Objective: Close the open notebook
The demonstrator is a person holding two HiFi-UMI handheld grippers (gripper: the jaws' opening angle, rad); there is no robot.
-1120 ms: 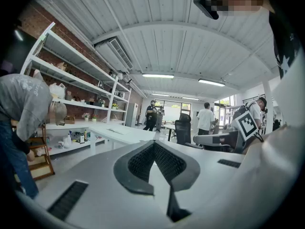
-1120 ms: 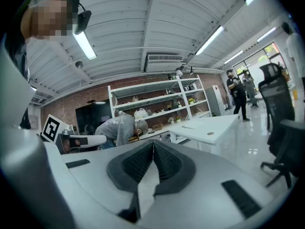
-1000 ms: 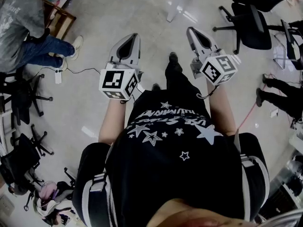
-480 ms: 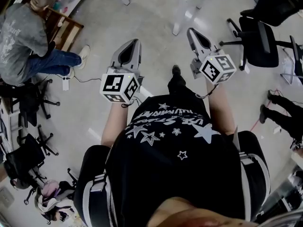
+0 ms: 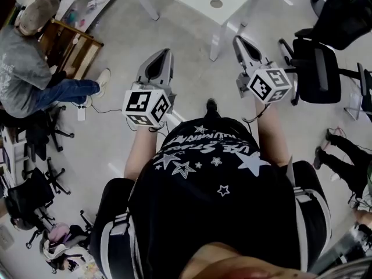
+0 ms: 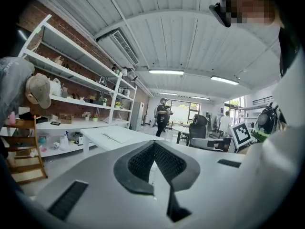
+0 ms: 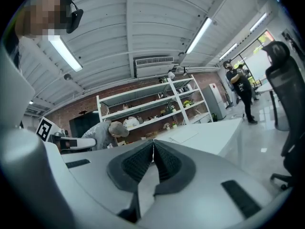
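Left tool point(image 5: 165, 53), right tool point(image 5: 238, 39): grey moulded shells, black ribbed pads, jaws together, empty. Open notebook point(image 6: 115, 136): flat, pale, on white rectangular surface point(image 6: 93, 137).

A black T-shirt point(image 5: 221, 214) with white stars and lettering fills the lower centre. Above it, the pale grey left gripper point(image 5: 165, 52) and right gripper point(image 5: 238, 39) bear black-and-white square markers.

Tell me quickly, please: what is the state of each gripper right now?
Left gripper: closed, jaws together, holding nothing.
Right gripper: closed, jaws together, holding nothing.
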